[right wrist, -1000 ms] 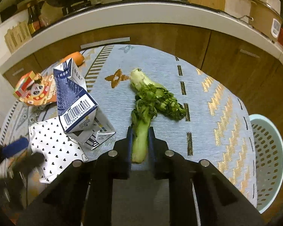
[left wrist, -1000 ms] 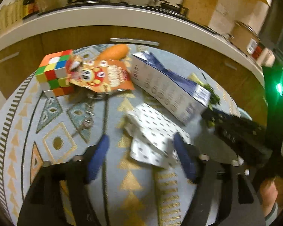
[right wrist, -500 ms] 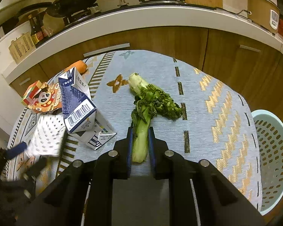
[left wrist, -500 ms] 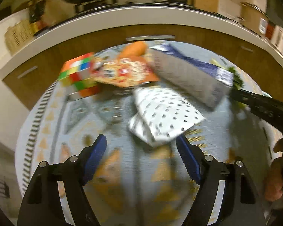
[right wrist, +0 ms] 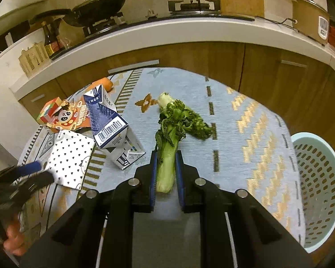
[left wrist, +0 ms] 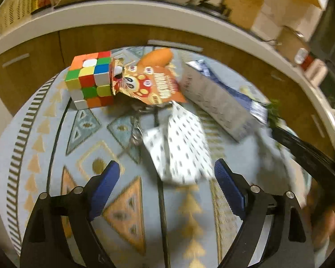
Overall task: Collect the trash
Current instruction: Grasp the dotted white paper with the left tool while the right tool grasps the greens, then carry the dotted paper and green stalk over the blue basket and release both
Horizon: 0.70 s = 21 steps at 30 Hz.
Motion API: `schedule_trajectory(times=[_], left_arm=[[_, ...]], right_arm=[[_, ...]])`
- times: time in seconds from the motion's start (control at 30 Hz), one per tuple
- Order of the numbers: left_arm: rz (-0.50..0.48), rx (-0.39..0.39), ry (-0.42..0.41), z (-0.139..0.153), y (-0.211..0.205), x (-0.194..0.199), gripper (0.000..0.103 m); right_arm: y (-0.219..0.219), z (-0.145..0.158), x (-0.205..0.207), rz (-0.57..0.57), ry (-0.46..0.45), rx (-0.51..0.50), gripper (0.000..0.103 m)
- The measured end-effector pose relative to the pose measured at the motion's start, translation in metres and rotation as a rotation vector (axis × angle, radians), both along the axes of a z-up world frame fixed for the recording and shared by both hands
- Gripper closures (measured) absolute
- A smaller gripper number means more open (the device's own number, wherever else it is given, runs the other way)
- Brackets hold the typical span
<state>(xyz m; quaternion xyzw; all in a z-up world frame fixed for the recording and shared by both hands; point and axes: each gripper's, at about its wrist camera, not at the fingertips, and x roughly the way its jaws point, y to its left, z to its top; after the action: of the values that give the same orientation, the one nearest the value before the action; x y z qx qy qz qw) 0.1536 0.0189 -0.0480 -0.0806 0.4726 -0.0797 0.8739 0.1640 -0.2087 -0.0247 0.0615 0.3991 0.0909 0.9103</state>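
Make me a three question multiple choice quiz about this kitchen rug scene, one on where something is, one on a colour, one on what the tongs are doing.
1. Where is the pale blue perforated plastic basket?
A. On the counter
B. Off the rug's right edge
C. Beside the cube

2. What colour are the pads on the left tongs?
A. Blue
B. Red
C. Yellow

3. What state are the right tongs in?
A. Open, empty
B. Shut on the carton
C. Shut on the green leafy vegetable stalk

Answers: 1 B, the right wrist view shows the basket past the patterned grey rug on the right. 2 A, both pads are blue. 3 C, the pale stem sits pinched between the pads.
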Motion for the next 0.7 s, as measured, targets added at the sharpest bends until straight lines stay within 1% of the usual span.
schedule_trajectory(times=[0.03, 0.07, 0.1, 0.13, 0.17, 0.2, 0.23, 0.27, 0.33, 0.37, 0.43, 0.5, 0.6, 0.7], left_arm=[[0.015, 0.001, 0.018, -0.004, -0.002, 0.007, 0.024], [0.019, -0.001, 0.025, -0.007, -0.002, 0.013, 0.032], [0.025, 0.012, 0.030, -0.010, -0.006, 0.017, 0.034], [0.031, 0.044, 0.020, -0.011, -0.011, 0.019, 0.036], [0.028, 0.072, 0.006, -0.010, -0.016, 0.021, 0.043], [0.019, 0.093, -0.002, -0.010, -0.024, 0.021, 0.047], [0.019, 0.100, -0.005, -0.010, -0.028, 0.021, 0.052], [0.016, 0.107, -0.012, -0.011, -0.031, 0.023, 0.065], [0.001, 0.135, -0.037, -0.008, -0.041, 0.023, 0.072], [-0.013, 0.131, -0.051, -0.006, -0.044, 0.021, 0.077], [-0.026, 0.116, -0.080, 0.004, -0.047, 0.012, 0.080], [-0.029, 0.122, -0.112, 0.015, -0.048, 0.000, 0.080], [-0.041, 0.100, -0.169, 0.038, -0.051, -0.018, 0.080], [-0.058, 0.065, -0.243, 0.069, -0.056, -0.037, 0.080]], right_arm=[[-0.003, 0.003, -0.003, 0.000, -0.003, 0.001, 0.090], [-0.005, 0.006, -0.006, 0.001, -0.008, 0.003, 0.090], [-0.007, 0.008, -0.009, 0.001, -0.012, 0.005, 0.090], [-0.010, 0.011, -0.012, 0.003, -0.019, 0.008, 0.090], [-0.012, 0.014, -0.015, 0.004, -0.025, 0.009, 0.090], [-0.013, 0.017, -0.017, 0.004, -0.030, 0.011, 0.090], [-0.015, 0.019, -0.019, 0.003, -0.035, 0.014, 0.090], [-0.016, 0.022, -0.021, 0.004, -0.042, 0.020, 0.090], [-0.019, 0.028, -0.026, 0.007, -0.059, 0.030, 0.090], [-0.021, 0.032, -0.030, 0.006, -0.071, 0.032, 0.090], [-0.025, 0.037, -0.035, 0.004, -0.086, 0.035, 0.090], [-0.029, 0.043, -0.042, -0.002, -0.104, 0.036, 0.090], [-0.039, 0.054, -0.051, -0.012, -0.134, 0.048, 0.090], [-0.050, 0.066, -0.059, -0.030, -0.165, 0.051, 0.090]])
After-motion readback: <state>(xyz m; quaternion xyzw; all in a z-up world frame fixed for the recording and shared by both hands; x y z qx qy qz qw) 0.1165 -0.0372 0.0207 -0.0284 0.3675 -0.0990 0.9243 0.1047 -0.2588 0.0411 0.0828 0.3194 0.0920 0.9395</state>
